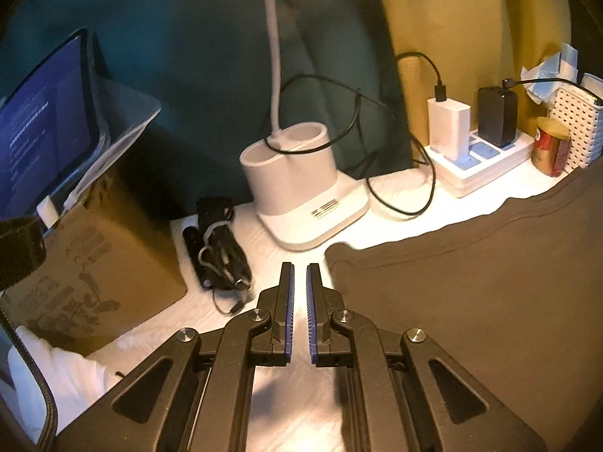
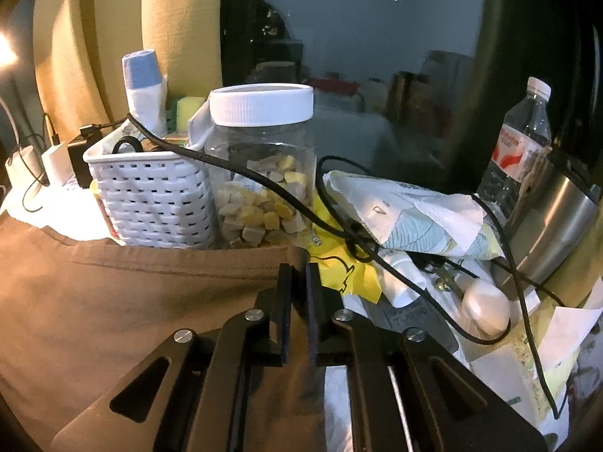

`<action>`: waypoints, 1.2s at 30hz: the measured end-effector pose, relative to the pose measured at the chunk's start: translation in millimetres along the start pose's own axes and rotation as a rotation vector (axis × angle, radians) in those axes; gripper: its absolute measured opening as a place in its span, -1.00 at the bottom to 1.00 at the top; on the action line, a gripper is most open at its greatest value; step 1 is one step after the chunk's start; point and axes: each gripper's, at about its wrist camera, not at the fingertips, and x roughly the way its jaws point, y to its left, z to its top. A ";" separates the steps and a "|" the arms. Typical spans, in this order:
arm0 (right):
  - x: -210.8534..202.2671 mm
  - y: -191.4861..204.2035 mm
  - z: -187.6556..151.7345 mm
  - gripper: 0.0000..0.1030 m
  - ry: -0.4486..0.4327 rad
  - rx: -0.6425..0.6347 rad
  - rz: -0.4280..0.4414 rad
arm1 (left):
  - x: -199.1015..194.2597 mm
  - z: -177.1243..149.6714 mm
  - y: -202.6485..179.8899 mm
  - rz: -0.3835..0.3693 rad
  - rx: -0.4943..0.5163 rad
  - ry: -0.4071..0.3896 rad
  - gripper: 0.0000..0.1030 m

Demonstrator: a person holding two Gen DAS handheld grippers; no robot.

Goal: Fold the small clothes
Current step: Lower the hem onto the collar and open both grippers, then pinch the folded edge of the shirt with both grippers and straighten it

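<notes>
Brown garment [image 1: 471, 282] lies flat; fold not started. Left gripper [image 1: 299, 312] nearly closed, empty, beside its corner. Right gripper [image 2: 299, 293] narrowly parted over the right edge; next: pinch corners.

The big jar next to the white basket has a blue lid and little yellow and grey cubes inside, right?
Almost. The jar's lid is white, not blue, as the right wrist view shows. The jar does stand beside the white basket and holds small yellow and grey cubes.

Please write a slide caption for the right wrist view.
Right claw over the brown garment's edge, beside cluttered jar and basket.
</notes>
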 end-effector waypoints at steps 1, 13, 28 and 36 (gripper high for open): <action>-2.0 0.1 0.4 -0.77 -0.001 -0.004 0.002 | -1.4 -0.7 1.0 0.005 0.001 -0.002 -0.89; -41.6 5.6 -1.0 -0.03 -0.020 -0.007 -0.001 | -48.9 -9.3 10.0 -0.102 -0.092 -0.078 0.53; -106.9 6.8 -25.4 -0.03 -0.033 0.014 0.003 | -106.8 -38.5 14.4 -0.274 -0.243 -0.106 0.53; -141.5 7.8 -48.0 -0.03 -0.037 0.023 0.006 | -130.4 -77.9 33.0 -0.286 -0.371 -0.063 0.53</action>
